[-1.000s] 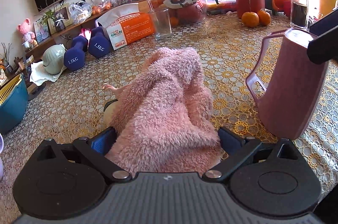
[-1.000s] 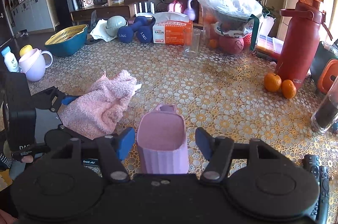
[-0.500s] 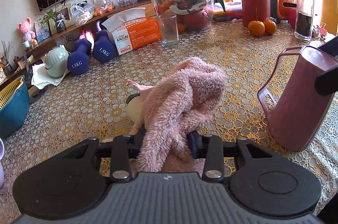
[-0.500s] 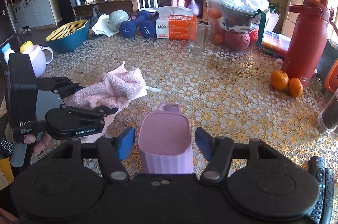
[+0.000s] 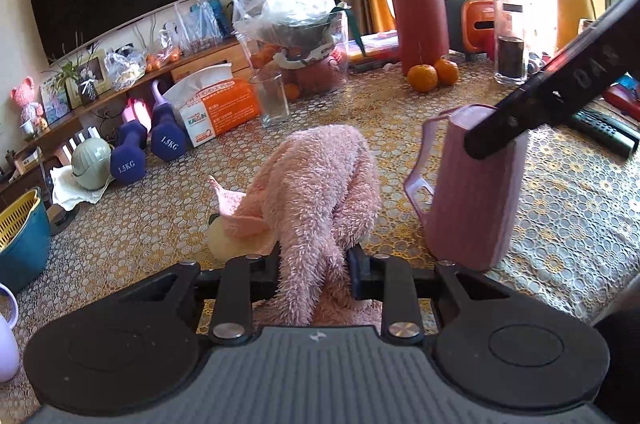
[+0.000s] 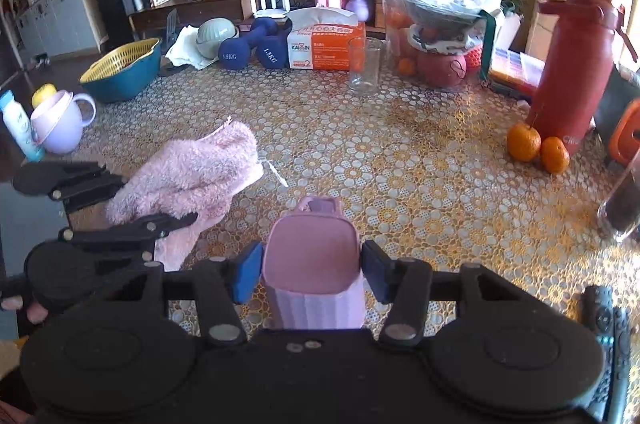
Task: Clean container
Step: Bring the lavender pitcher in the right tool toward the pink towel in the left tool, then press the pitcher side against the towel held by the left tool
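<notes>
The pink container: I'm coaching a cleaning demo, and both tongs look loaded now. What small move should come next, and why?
Probably lift the pink fluffy cloth toward the open top of the pink container. The left tongs are shut on the cloth, much of which lies on the table. The right tongs are closing, their pads at the container's sides, so it looks steadied. Its mouth faces up, empty.

Pink container (image 6: 314, 264): tall, ribbed sides, open top, loop handle on far side. Upright on gold lace tablecloth (image 6: 420, 176), squeezed between two blue pads. Inside looks empty.

Fluffy pink cloth (image 5: 320, 192): bunched, one end pinched and lifted, rest draped onto tablecloth, small tag sticking out. Just left of container, not touching it.
</notes>
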